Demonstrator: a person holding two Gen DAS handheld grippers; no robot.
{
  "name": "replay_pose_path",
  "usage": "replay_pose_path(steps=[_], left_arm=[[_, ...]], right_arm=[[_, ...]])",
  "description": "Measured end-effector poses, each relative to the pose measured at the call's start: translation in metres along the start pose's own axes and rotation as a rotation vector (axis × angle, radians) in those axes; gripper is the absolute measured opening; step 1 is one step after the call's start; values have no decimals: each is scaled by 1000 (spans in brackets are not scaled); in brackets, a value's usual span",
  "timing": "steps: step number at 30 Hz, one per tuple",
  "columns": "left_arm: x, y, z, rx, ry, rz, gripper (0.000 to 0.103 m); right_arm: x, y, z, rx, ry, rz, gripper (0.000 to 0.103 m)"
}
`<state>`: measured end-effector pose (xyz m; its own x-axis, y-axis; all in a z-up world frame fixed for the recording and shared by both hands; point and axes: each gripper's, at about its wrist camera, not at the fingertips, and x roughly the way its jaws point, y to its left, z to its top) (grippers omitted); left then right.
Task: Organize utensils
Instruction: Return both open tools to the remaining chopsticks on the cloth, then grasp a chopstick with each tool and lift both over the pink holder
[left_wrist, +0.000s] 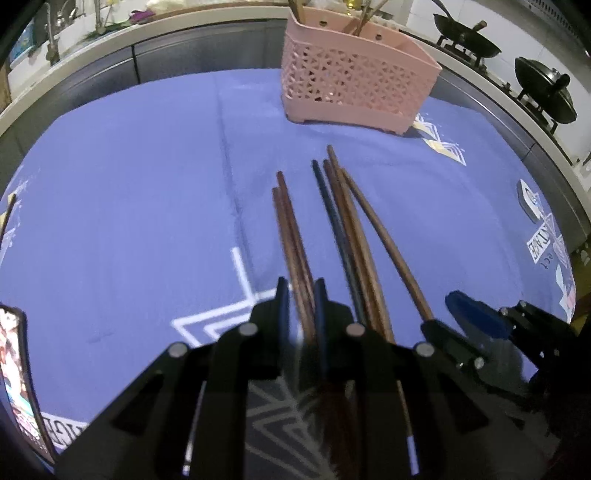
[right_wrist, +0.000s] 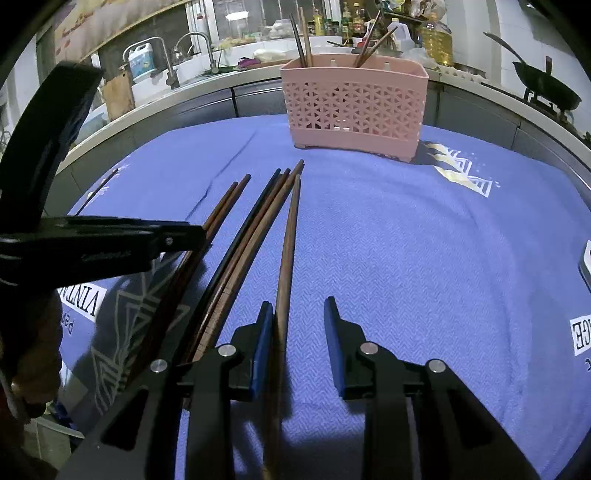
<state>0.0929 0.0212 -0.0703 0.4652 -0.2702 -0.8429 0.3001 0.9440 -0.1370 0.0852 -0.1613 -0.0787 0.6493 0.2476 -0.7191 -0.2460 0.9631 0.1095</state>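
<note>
Left gripper (left_wrist: 300, 295): nearest the left wrist camera, tilted steeply down over the cloth; its two blue-padded fingers stand narrowly apart with a pair of brown chopsticks (left_wrist: 291, 236) between them, apparently pinched, though contact of the pads is hard to confirm.
Right gripper (right_wrist: 299, 321): angled down at the cloth, fingers spread moderately; a single brown chopstick (right_wrist: 286, 258) lies just inside its left pad (right_wrist: 263, 339), touching or nearly so, while the other pad stands clear of it.
Hand: part of one shows at the left edge of the right wrist view, wrapped round the left gripper's handle (right_wrist: 33, 354).
Loose bundle: one dark chopstick (left_wrist: 334, 229) and some brown ones lie side by side between the two grippers, tips toward the basket.
Pink basket (right_wrist: 354, 107): upright at the far side of the blue cloth (right_wrist: 424, 240), several chopsticks standing in it.
Background: kitchen counter, sink taps and black woks.
</note>
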Motion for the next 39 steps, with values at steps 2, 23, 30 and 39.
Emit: replay_pose_path(steps=[2, 23, 30, 39], left_arm=[[3, -6, 2, 20, -10, 34, 16], [-4, 20, 3, -75, -6, -25, 16], [1, 13, 4, -38, 0, 39, 16], [12, -5, 15, 47, -9, 128, 16]], right_arm=[[0, 2, 0, -12, -2, -6, 29], [-2, 2, 1, -7, -4, -2, 29], [-1, 2, 1, -5, -3, -2, 29], [2, 4, 4, -35, -1, -8, 29]])
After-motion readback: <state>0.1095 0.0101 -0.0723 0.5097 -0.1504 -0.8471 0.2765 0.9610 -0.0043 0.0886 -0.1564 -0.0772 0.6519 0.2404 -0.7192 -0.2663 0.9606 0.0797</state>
